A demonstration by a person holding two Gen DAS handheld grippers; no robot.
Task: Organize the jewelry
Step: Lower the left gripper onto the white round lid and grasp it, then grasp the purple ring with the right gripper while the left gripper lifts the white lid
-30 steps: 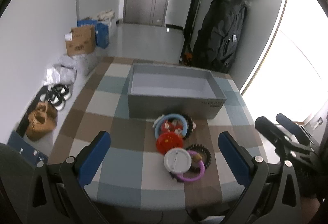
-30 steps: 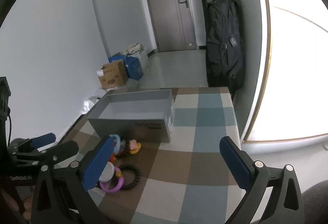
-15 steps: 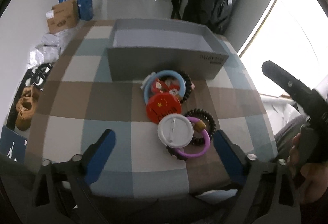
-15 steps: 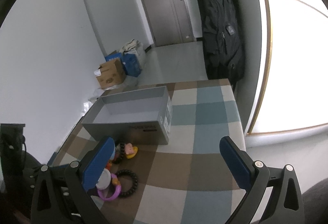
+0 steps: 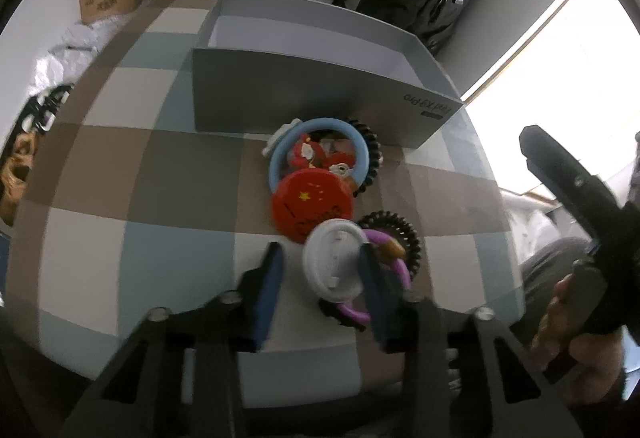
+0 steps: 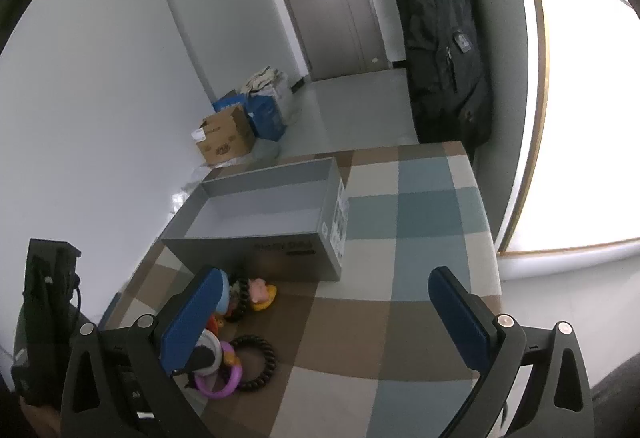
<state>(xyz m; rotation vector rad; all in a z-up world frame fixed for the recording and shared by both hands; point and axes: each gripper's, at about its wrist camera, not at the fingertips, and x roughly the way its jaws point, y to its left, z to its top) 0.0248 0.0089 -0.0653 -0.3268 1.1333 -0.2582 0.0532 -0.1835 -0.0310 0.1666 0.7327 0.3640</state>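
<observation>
My left gripper (image 5: 320, 274) is closing round the white badge (image 5: 333, 262) – not pinching yet – so I'd centre it and avoid snagging the purple ring (image 5: 394, 258) just right.

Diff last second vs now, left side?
Left hand-held gripper dipped toward the pile; its jaws, wide before, are closing around the white round badge, left pad not touching yet. Pile, grey box and open right hand-held gripper unchanged.
</observation>
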